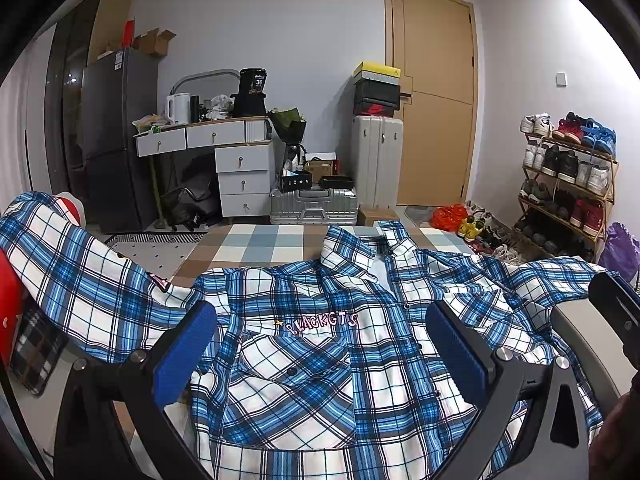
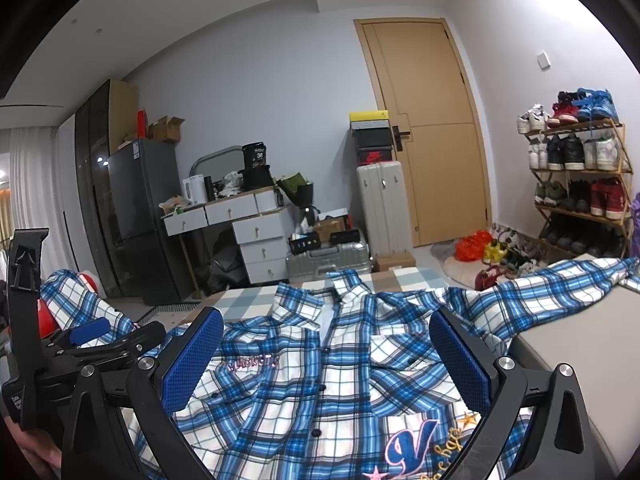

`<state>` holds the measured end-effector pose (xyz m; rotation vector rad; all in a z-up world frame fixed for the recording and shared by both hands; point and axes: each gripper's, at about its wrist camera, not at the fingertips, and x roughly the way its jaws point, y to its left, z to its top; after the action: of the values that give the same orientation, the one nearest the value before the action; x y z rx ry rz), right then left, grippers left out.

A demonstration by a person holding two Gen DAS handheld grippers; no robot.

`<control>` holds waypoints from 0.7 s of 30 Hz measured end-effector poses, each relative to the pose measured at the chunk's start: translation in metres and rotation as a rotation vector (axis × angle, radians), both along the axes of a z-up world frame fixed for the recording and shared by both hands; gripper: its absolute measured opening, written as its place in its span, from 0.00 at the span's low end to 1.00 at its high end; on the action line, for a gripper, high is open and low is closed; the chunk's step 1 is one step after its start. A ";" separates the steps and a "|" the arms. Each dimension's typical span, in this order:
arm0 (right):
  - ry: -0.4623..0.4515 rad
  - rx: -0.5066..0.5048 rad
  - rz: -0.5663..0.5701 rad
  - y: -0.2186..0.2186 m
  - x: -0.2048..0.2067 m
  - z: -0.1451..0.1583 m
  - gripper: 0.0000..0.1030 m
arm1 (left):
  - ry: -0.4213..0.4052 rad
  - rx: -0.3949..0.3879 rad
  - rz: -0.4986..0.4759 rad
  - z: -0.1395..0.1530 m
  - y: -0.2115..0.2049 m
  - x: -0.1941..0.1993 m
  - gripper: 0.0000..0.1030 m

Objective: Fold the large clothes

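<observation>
A blue and white plaid shirt [image 1: 320, 344] lies front-up and spread out on a flat surface, collar away from me, buttoned down the middle. One sleeve [image 1: 72, 272] drapes left over a red object; the other sleeve [image 2: 560, 280] runs off to the right. My left gripper [image 1: 320, 344] hovers open above the chest with the pink lettering [image 1: 324, 322], nothing between its blue pads [image 1: 184, 352]. My right gripper [image 2: 326, 360] is open over the button line, near a chest pocket [image 2: 400, 360] and an embroidered V patch [image 2: 412, 448]. In the right wrist view, the left gripper [image 2: 92, 336] shows at the left edge.
A chequered cloth [image 1: 256, 244] covers the far part of the surface. Beyond it stand a white drawer desk [image 1: 224, 160], a dark fridge [image 1: 116, 136], suitcases [image 1: 376, 156], a wooden door [image 1: 432, 92] and a shoe rack [image 1: 568, 176]. A grey surface edge [image 2: 560, 344] shows right.
</observation>
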<state>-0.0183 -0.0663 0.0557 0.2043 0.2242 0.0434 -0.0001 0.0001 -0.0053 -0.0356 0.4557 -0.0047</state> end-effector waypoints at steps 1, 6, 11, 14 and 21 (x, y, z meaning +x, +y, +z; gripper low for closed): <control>0.000 0.002 0.001 0.000 0.000 0.000 1.00 | 0.000 0.000 0.000 0.000 0.000 0.000 0.99; 0.003 0.000 0.004 0.001 0.001 -0.002 1.00 | -0.001 0.003 -0.002 0.001 0.000 0.000 0.99; 0.004 -0.001 0.008 0.002 0.001 -0.002 1.00 | 0.001 0.008 0.000 0.000 -0.001 -0.001 0.99; 0.004 -0.002 0.007 0.002 0.001 -0.002 1.00 | -0.001 0.010 -0.001 0.000 -0.001 -0.001 0.99; 0.003 0.000 0.002 0.002 0.000 -0.001 1.00 | 0.001 0.009 -0.001 0.001 -0.001 -0.001 0.99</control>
<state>-0.0179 -0.0643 0.0547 0.2041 0.2273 0.0450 -0.0012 -0.0013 -0.0048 -0.0263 0.4566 -0.0037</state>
